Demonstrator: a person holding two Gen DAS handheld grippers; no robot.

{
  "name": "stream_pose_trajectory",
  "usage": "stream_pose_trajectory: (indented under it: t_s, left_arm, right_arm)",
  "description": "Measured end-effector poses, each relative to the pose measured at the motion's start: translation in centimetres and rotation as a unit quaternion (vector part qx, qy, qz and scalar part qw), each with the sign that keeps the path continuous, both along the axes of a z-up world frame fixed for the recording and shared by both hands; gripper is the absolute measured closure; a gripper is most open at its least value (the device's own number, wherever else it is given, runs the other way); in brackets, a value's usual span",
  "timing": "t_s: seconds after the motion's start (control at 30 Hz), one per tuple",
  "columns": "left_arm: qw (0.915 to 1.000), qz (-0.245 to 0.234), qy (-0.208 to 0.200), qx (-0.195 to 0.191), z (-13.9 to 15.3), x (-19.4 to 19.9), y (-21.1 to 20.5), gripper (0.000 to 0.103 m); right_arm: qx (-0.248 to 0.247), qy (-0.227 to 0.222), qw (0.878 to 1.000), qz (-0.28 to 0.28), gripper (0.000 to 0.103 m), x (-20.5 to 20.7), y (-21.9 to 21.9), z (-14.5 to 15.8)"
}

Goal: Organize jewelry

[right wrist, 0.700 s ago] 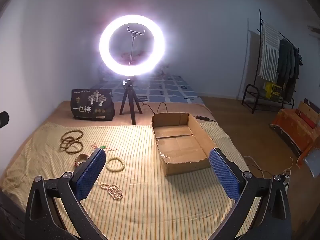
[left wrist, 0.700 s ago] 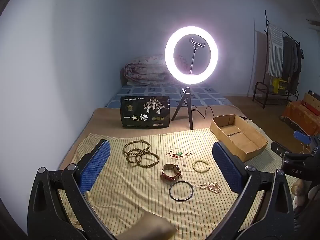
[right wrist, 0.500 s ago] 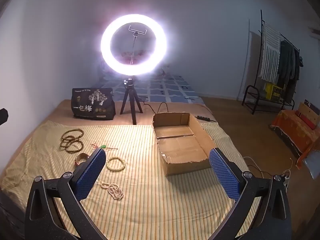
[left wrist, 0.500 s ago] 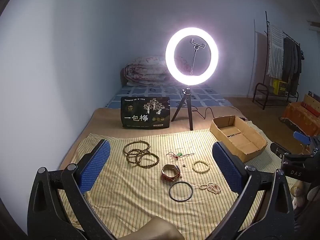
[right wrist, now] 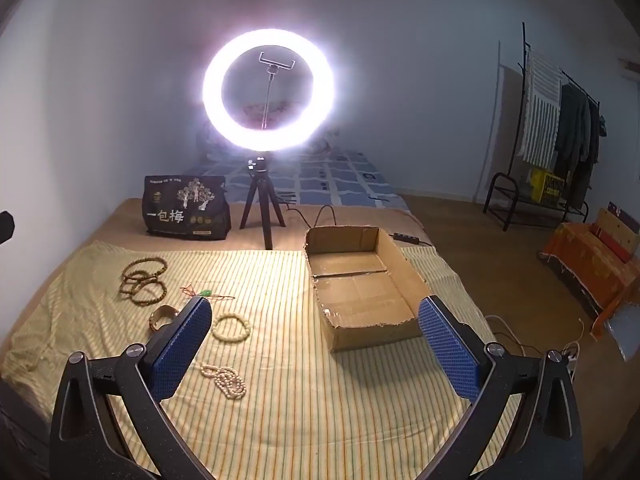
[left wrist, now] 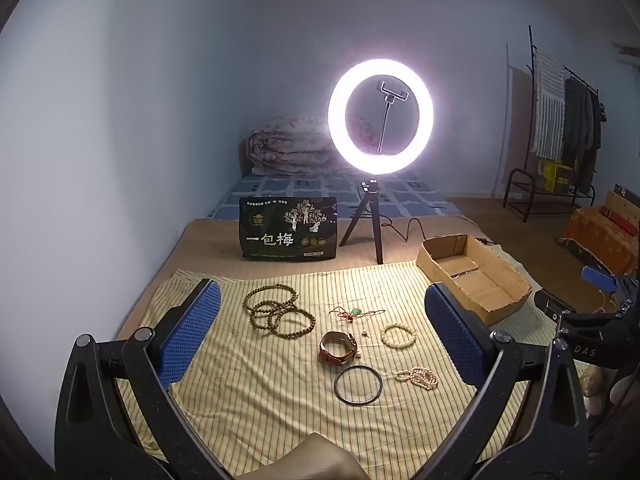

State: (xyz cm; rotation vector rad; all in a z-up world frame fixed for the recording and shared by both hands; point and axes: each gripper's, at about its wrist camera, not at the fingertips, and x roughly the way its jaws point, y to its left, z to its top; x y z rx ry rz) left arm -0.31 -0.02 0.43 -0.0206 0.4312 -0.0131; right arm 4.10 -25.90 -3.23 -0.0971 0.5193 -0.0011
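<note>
Centre of left wrist frame: wooden bead bracelets [left wrist: 276,312], watch [left wrist: 338,348], black bangle [left wrist: 358,384], pearl strand [left wrist: 416,376] spread singly on striped cloth [left wrist: 248,392], probably for easy picking. Cardboard box [left wrist: 476,280] upper right, empty. Left gripper [left wrist: 320,340] and right gripper [right wrist: 316,350] gape wide, holding nothing.

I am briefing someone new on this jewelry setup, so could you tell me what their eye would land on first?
The glowing ring light on its tripod dominates, standing behind the striped cloth. Next comes the jewelry scattered on that cloth: brown bead bracelets at the left, a pearl strand at the right. An empty cardboard box sits at the cloth's right edge.
</note>
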Motion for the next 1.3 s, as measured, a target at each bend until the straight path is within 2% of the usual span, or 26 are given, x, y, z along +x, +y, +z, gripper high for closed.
stream_pose_trajectory:
  t_s: [1.3]
  left_arm:
    - [1.0000, -0.003, -0.005, -0.002, 0.49, -0.53, -0.31, 0.000]
  right_arm:
    - [-0.006, 0.002, 1.000, 0.004, 0.000, -0.04, 0.54, -0.21]
